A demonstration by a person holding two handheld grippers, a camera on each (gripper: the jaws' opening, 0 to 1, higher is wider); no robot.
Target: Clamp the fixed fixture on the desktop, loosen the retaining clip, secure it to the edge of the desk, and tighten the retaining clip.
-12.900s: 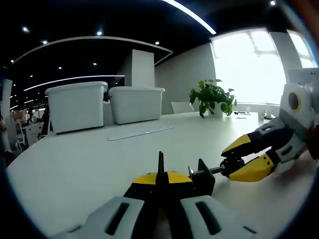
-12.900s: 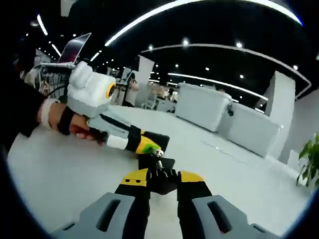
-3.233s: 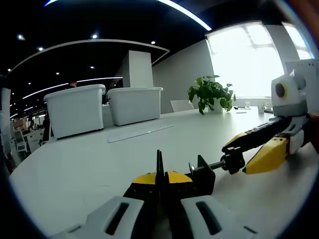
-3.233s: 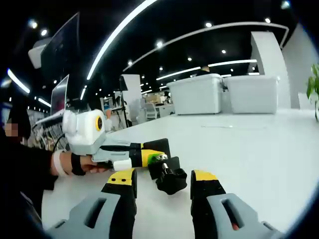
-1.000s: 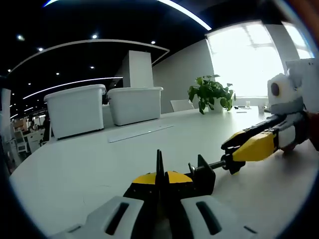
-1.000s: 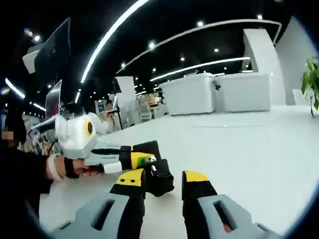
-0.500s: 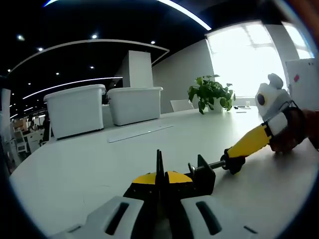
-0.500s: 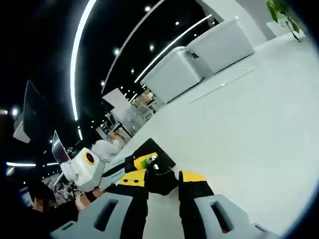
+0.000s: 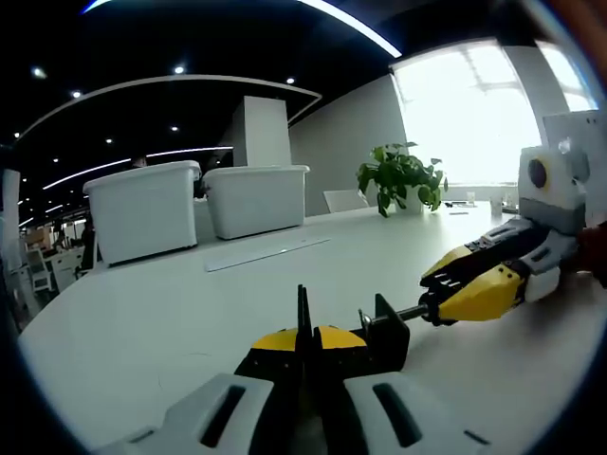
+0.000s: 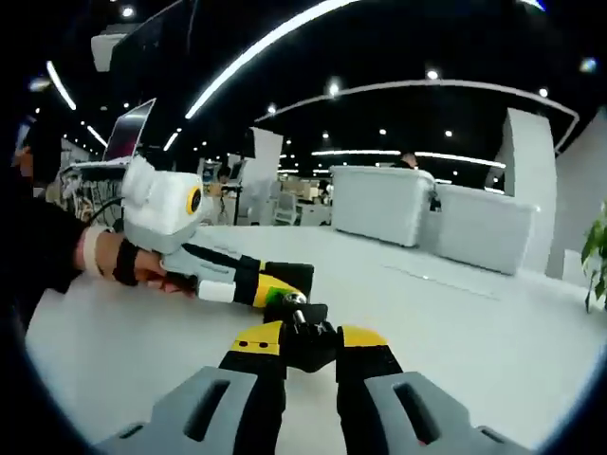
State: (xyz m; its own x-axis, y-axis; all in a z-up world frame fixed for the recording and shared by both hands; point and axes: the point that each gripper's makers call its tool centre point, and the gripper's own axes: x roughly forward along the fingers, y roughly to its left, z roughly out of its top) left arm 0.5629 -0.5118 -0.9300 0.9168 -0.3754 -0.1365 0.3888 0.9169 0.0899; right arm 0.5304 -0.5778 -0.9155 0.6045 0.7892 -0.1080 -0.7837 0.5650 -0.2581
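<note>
Fingers of the left gripper (image 9: 305, 343) pinch the black fixture (image 9: 384, 334) on the desk (image 9: 171, 303), while the right gripper (image 10: 305, 339) squeezes its screw knob (image 10: 305, 343); left gripper view adds a plant (image 9: 403, 180).

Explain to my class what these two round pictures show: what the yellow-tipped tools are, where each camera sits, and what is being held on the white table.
A person holds a hand-held two-jaw gripper in each hand, and each gripper carries a fisheye camera looking forward along its own jaws. In the left gripper view, the left gripper is shut on the black clamp fixture, which sits on the white table. The right gripper comes in from the right, closed on the knob at the end of the clamp's screw. The right gripper view shows that knob between its jaws, with the left gripper and the person's hand beyond. Farther back on the table are two white bins and a potted plant.
</note>
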